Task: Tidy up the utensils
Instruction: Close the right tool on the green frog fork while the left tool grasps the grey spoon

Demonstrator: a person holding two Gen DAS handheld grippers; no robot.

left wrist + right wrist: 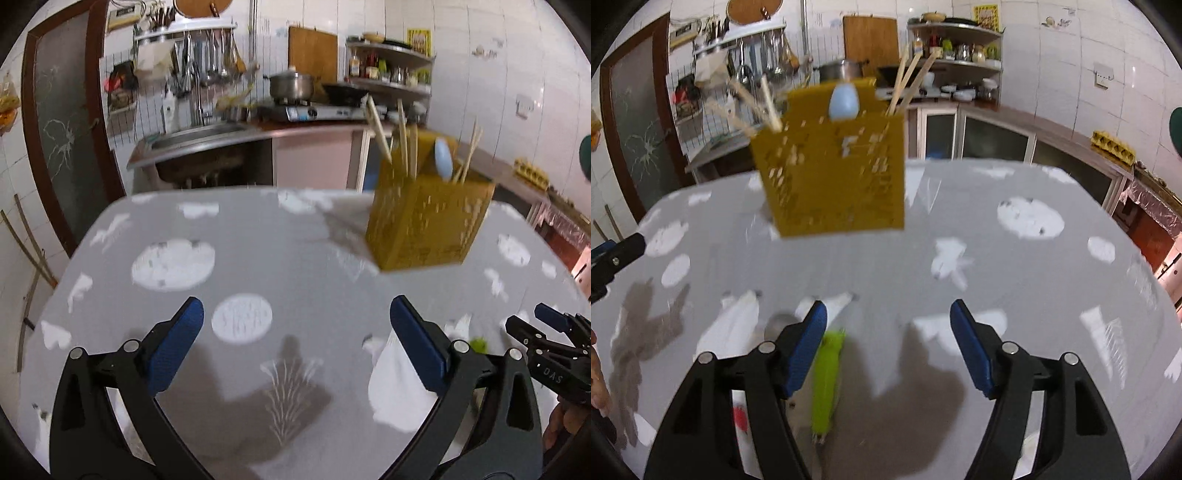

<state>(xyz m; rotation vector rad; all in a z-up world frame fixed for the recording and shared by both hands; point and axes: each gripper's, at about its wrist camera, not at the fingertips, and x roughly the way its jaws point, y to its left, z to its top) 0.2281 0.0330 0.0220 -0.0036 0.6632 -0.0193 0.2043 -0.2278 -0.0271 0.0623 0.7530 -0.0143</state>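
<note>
Kitchen behind, your grey patterned surface (pixel 997 258) carries the yellow holder (pixel 831 166) already stocked with chopsticks (pixel 905 85); both tongs, left (pixel 295 347) and right (pixel 888 343), hang released, with the green utensil (pixel 827 380) beneath the right pair, ready for pickup.

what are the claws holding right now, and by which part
Nothing: left claw and right claw are both open and empty; the green-handled utensil lies on the table under the right one.

Perforated yellow holder (pixel 833 166) looks plastic — wooden chopsticks (pixel 905 81) inside.
</note>
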